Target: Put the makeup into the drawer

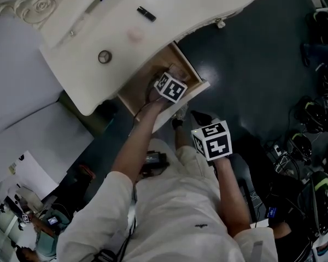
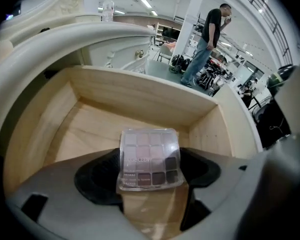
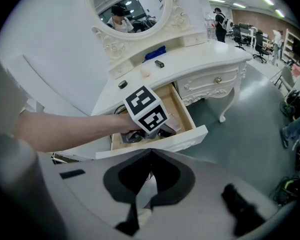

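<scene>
Makeup, an eyeshadow palette [image 2: 149, 156] with a clear lid, stands between the wide-set jaws of the left gripper [image 2: 149, 184], which grips it by its sides over the wooden floor of the open drawer [image 2: 140, 96]. The gripper's body hides its lower end, so I cannot tell if it touches the floor. The print on the lid is too blurred to read. In the head view the marker cube [image 1: 170, 87] covers the palette. The right gripper [image 3: 150, 156] is closed on nothing, apart from the white dressing table [image 3: 190, 64].
</scene>
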`<state>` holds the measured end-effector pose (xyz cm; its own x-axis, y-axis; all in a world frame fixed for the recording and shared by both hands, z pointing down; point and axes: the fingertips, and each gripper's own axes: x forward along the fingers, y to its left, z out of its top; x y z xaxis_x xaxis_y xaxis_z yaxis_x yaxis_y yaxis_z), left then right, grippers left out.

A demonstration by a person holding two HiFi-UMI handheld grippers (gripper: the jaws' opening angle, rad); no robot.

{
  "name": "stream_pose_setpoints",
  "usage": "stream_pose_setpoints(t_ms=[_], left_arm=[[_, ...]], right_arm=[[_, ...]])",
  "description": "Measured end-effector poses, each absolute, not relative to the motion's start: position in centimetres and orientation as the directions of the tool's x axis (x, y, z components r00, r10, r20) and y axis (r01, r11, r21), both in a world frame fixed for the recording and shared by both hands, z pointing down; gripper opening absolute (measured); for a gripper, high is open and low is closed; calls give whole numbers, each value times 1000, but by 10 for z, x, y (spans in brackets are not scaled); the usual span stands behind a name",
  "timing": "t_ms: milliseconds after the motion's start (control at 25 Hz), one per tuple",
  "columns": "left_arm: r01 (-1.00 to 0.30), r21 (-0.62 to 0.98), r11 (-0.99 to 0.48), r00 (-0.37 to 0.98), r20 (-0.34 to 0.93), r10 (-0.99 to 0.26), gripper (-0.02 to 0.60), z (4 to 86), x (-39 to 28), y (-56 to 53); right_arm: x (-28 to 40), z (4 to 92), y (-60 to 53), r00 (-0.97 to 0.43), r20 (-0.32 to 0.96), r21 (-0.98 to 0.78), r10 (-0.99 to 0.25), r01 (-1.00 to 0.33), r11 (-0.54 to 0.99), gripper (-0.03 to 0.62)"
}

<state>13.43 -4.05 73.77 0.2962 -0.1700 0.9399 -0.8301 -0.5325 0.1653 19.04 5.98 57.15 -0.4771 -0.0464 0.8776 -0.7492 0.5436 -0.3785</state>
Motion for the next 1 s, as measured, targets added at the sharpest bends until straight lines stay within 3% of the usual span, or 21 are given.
stream_pose_setpoints(t_ms=[560,1000], left_arm=[[-815,66,-576,224,952,-208,379,729,124,-35],[-895,118,-431,278,902,-331,373,630,87,-3]], right_arm=[[190,565,65,-473,879,-375,-51,-755,539,12],[168,537,72,-497,865,-375,-68,-730,571,12]])
